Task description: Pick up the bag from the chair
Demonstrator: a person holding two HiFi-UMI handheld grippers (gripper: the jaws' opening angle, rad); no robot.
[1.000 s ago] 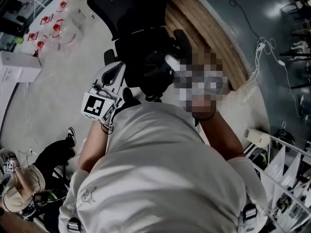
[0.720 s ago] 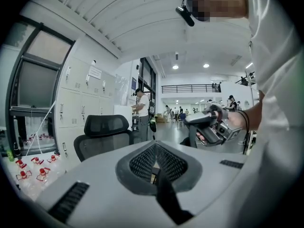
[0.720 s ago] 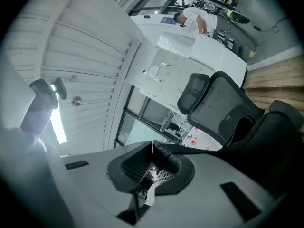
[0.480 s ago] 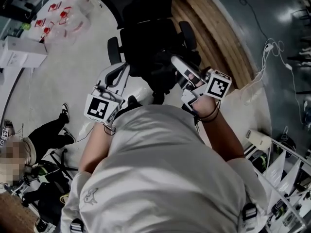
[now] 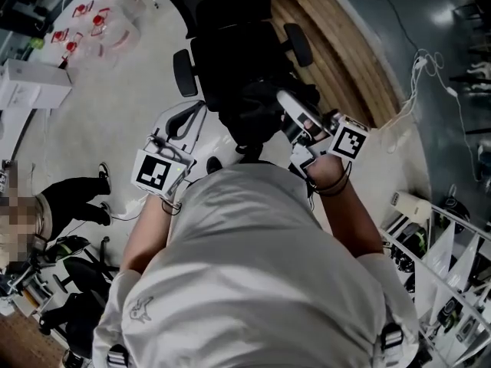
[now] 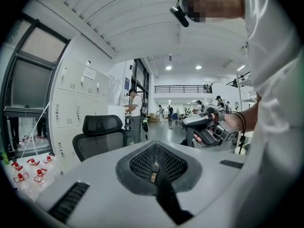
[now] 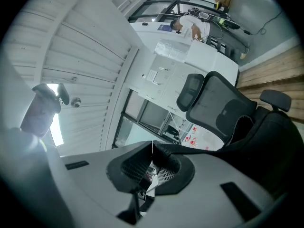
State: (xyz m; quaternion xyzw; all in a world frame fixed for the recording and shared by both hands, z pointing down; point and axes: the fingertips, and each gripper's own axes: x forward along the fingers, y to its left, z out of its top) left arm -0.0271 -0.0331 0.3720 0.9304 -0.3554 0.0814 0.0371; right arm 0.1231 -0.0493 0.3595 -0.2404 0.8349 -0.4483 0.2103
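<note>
The black bag (image 5: 257, 113) hangs in front of the black office chair (image 5: 230, 52), between my two grippers; whether it touches the seat I cannot tell. My right gripper (image 5: 290, 107) is shut on the bag's black strap (image 7: 190, 150), which runs from the pads to the bag (image 7: 270, 146) at the right. The chair's backrest (image 7: 218, 103) stands behind it. My left gripper (image 5: 198, 112) is beside the bag's left side. Its jaws (image 6: 154, 167) are closed, and I make out nothing between the pads. The left gripper view shows the right gripper (image 6: 209, 127) and the chair (image 6: 99, 132).
A person in dark clothes (image 5: 69, 198) is low on the floor at the left. A white box (image 5: 31, 87) and red-and-clear items (image 5: 84, 18) lie at the upper left. A wooden platform (image 5: 337, 60), cables (image 5: 430, 83) and racks (image 5: 437, 267) are at the right.
Both grippers and the bag have drawn back from the chair, which now sits higher in the head view. The person at the lower left has shifted.
</note>
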